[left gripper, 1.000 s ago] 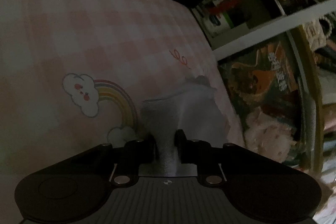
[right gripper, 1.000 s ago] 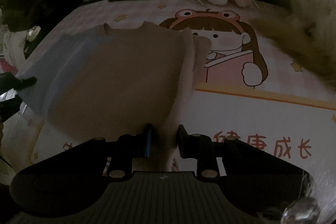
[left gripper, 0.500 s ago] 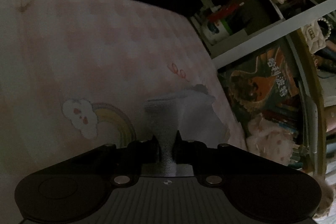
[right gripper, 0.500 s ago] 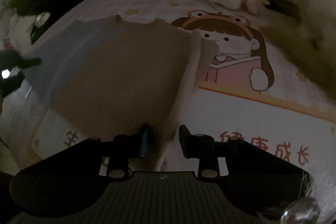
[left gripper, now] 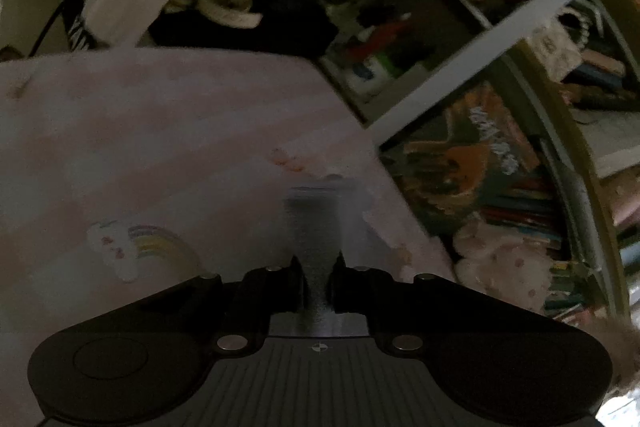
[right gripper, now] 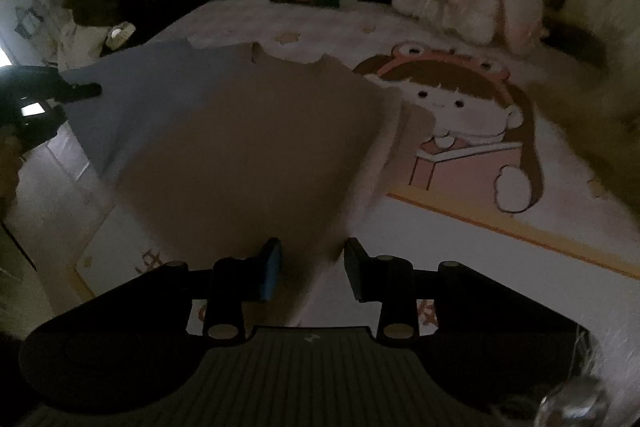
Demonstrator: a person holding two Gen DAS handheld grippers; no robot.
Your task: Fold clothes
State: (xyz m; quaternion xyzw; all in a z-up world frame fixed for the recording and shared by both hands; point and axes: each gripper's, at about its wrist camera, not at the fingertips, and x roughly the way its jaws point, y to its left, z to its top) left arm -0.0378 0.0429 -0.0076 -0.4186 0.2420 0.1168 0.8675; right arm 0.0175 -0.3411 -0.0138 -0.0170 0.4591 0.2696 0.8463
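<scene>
My left tongs (left gripper: 316, 269) pinch the far-left corner of the garment (right gripper: 240, 147), which lies spread over the cartoon-print bed sheet (right gripper: 500, 235). My right tongs (right gripper: 310, 267) are spread around its near hem.

The left gripper (left gripper: 318, 263) has its 2 fingers pinched tight on cloth. The right gripper (right gripper: 312, 259) has its 2 fingers spread apart, cloth lying loose between them.
</scene>
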